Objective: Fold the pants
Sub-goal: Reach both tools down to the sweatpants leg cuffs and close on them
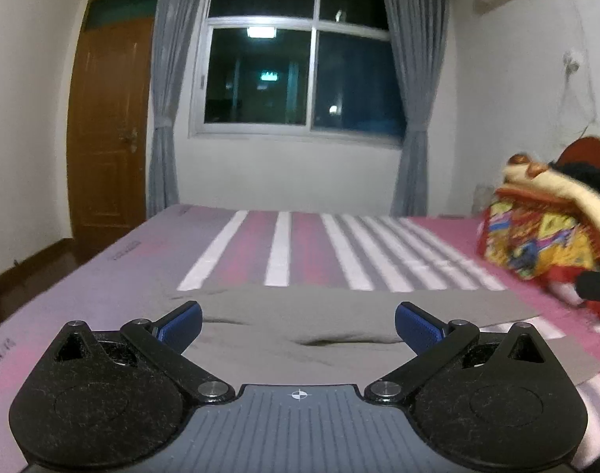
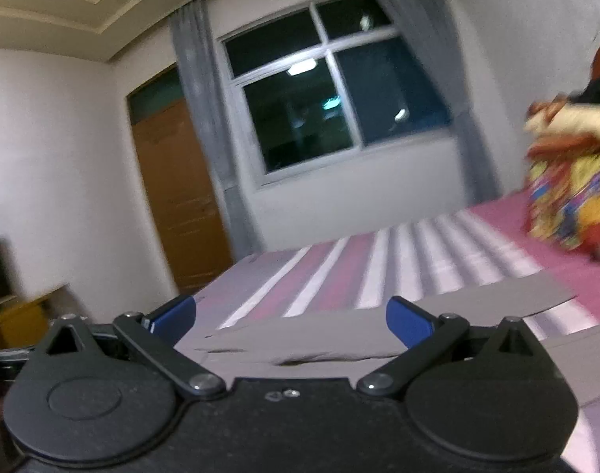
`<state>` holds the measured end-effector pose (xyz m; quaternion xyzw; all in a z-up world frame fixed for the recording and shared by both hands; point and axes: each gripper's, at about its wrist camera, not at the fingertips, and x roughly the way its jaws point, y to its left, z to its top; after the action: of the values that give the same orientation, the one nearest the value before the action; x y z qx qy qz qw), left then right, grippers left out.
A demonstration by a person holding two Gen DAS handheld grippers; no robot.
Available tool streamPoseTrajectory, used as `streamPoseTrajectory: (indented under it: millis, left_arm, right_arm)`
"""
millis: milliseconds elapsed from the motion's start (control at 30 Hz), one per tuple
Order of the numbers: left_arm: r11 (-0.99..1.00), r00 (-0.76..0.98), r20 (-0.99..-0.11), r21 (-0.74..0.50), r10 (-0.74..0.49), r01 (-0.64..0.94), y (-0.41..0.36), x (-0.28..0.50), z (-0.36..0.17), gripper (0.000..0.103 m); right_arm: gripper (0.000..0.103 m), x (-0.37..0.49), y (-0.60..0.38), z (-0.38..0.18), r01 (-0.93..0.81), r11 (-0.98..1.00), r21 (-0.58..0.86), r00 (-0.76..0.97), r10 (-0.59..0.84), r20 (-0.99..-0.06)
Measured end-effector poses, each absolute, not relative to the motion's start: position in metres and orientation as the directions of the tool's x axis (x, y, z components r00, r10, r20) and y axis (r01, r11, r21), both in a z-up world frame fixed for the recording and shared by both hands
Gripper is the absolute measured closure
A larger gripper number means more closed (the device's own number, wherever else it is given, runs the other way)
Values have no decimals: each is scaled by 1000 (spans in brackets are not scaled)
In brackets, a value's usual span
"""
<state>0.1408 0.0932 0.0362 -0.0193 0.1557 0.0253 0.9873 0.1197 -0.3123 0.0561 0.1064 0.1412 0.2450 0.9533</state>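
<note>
Grey pants [image 1: 339, 315] lie flat on the striped bed [image 1: 103, 276]. Your left gripper [image 1: 298, 325] and right gripper [image 2: 291, 321] both hover over them, spread wide, empty, ready to pinch an edge.

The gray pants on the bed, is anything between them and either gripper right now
Nothing visible. The gray pants lie flat on the striped bed, just ahead of the open left gripper and open right gripper. The colorful bedding sits off to the right.
</note>
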Motion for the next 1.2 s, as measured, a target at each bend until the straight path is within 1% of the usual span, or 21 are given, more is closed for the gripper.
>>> streamPoseTrajectory:
  millis: [33, 100, 133, 267, 333, 433, 600, 633, 667, 700, 733, 767, 800, 833, 867, 900, 933, 967, 1033, 1100, 1200]
  left_arm:
    - [998, 940, -338, -23, 46, -57, 101, 155, 35, 0]
    - [999, 920, -392, -27, 26, -40, 120, 183, 30, 0]
    - [998, 911, -410, -22, 42, -56, 133, 199, 27, 0]
    - [992, 883, -453, 40, 126, -122, 178, 262, 14, 0]
    - [994, 870, -483, 17, 102, -107, 206, 299, 4, 0]
    - [991, 851, -508, 60, 134, -120, 237, 351, -13, 0]
    - [997, 810, -583, 72, 61, -23, 279, 447, -50, 0]
    - [996, 800, -598, 87, 53, -1, 284, 464, -57, 5]
    - [996, 792, -608, 92, 52, 5, 290, 481, -65, 20]
    - [997, 779, -626, 80, 36, 19, 296, 497, -71, 24]
    - [998, 767, -642, 61, 19, 27, 302, 510, -78, 25]
    - [998, 759, -651, 51, 6, 37, 306, 523, -86, 25]
    - [997, 750, -661, 53, -3, 50, 308, 533, -93, 25]
    - [996, 738, -675, 70, 7, 55, 310, 544, -100, 25]
    - [994, 721, -693, 79, 3, 72, 311, 552, -108, 25]
    - [993, 706, -708, 80, -8, 91, 314, 557, -114, 25]
    - [991, 692, -722, 82, -11, 102, 316, 564, -121, 25]
    - [991, 687, -726, 72, -27, 114, 319, 568, -126, 25]
    - [993, 687, -723, 24, -64, 117, 328, 577, -132, 25]
    - [994, 692, -716, -22, -92, 110, 338, 585, -139, 25]
    - [992, 689, -714, -66, -123, 108, 341, 592, -157, 24]
  right_arm:
    - [0, 134, -309, 55, -440, 864, 245, 829, 496, -258]
    - [0, 152, -305, 54, -432, 879, 202, 840, 473, -264]
    - [0, 162, -303, 53, -432, 883, 183, 843, 468, -266]
    - [0, 215, -289, 47, -465, 873, 144, 819, 486, -305]
    - [1, 247, -276, 43, -480, 871, 106, 811, 487, -326]
    - [1, 291, -257, 34, -509, 859, 53, 798, 494, -346]
    - [3, 373, -229, 14, -579, 815, 31, 743, 543, -392]
    - [4, 392, -223, 9, -596, 802, 35, 722, 555, -413]
    - [10, 411, -215, 3, -616, 786, 38, 700, 569, -432]
    - [34, 426, -207, -3, -628, 777, 32, 685, 572, -452]
    - [55, 442, -198, -10, -640, 767, 40, 662, 577, -479]
    - [55, 456, -194, -16, -650, 759, 52, 641, 583, -499]
    - [48, 469, -186, -23, -655, 755, 45, 634, 580, -511]
    - [36, 479, -178, -31, -659, 752, 29, 633, 574, -519]
    - [30, 486, -174, -36, -664, 747, 19, 630, 573, -524]
    - [27, 493, -170, -41, -673, 739, 15, 621, 576, -532]
    - [33, 500, -166, -47, -684, 730, 9, 607, 575, -549]
    - [35, 510, -161, -54, -695, 719, -6, 590, 566, -575]
    - [41, 518, -154, -65, -722, 691, -29, 556, 555, -619]
    - [43, 530, -151, -73, -744, 667, -48, 531, 545, -649]
    - [41, 541, -151, -83, -766, 642, -37, 490, 545, -680]
